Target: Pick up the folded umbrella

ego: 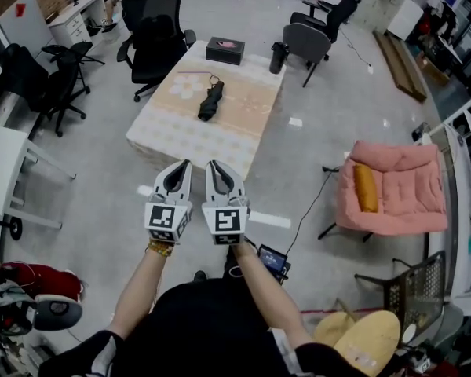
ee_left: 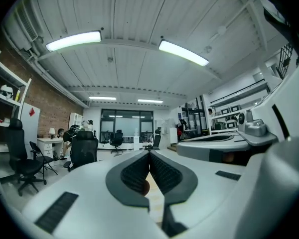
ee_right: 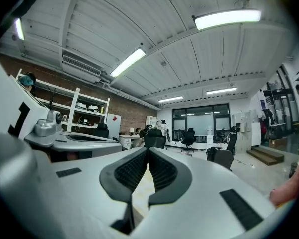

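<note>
Floor (ego: 337,116), grey and shiny, fills most of the room. The bench (ego: 161,136) is the next biggest thing. It stands in front of the left gripper (ego: 185,164) and the right gripper (ego: 212,164), a good way off, with bare floor in between. The bench has a pale cloth with flowers on it.

A pink chair (ego: 400,187) sits far off to the right of the right gripper, with a yellow cushion (ego: 366,188) lying on its seat. A black chair (ego: 153,34) on wheels stands past the bench, at its far left corner as seen from the left gripper.

The two grippers are held side by side, very near each other, and both point forward at the bench. A person's bare arms hold them. In the left gripper view the left gripper (ee_left: 149,154) is clenched: its dark jaws meet at the tip and nothing is held between them. In the right gripper view the right gripper (ee_right: 148,151) is clenched too, with its jaws together and nothing in them.

The umbrella (ego: 211,100) is black and folded. It lies on top of the bench near the middle, straight ahead of both grippers and well apart from them. Neither gripper touches it. A black box (ego: 225,50) sits on the bench farther back, past the umbrella, near the far edge.
</note>
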Demonstrator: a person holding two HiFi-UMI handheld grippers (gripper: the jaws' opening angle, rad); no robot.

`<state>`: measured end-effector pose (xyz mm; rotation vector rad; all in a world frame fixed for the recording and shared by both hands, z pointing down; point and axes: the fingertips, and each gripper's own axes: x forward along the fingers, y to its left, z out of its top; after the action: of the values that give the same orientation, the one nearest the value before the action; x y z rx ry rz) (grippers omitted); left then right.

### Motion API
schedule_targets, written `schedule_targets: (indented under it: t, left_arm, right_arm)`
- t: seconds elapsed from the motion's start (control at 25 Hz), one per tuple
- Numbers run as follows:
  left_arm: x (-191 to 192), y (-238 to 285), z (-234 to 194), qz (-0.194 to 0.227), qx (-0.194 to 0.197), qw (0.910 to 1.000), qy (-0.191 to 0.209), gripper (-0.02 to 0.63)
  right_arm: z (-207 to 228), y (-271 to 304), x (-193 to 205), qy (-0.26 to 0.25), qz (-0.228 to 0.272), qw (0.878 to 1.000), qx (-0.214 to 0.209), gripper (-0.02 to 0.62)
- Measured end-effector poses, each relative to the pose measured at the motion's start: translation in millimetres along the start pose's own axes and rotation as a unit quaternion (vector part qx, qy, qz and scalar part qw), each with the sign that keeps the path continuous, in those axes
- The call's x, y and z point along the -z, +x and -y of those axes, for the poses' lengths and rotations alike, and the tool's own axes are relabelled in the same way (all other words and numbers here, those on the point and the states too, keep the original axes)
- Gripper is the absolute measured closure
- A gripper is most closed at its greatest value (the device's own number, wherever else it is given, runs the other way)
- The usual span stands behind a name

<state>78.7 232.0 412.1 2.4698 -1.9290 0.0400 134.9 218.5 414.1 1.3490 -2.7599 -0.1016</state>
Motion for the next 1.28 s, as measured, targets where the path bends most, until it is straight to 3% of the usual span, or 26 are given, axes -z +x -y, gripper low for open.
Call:
schedule_targets:
  t: [0.4, 0.8, 1.08, 1.28]
  left_arm:
    - [6.4, 107.3, -16.7, -0.007, -0.059, 0.9982, -0.010, 0.592]
    - [30.8, 150.4, -56.2, -0.044, -0.075, 0.9960, -0.017, 0.592]
    - [41.8, 179.2, -117.1, -0.043, -0.029, 0.9984, -0.023, 0.592]
    - [37.3, 198.2, -170.9, -0.043, 0.010, 0.9985, -0.030, 0.592]
  right_arm:
    - [76.0, 84.2, 22.6, 0.028, -0.012, 0.998, -0.049, 0.578]
    - [80.3, 139.4, 41.3, 0.045, -0.044, 0.996, -0.070, 0.578]
    - [61.9, 205.5, 44.5, 0.045, -0.057, 0.997, -0.030, 0.578]
    - [48.1, 249.0, 36.4, 0.055, -0.063, 0.996, 0.020, 0.578]
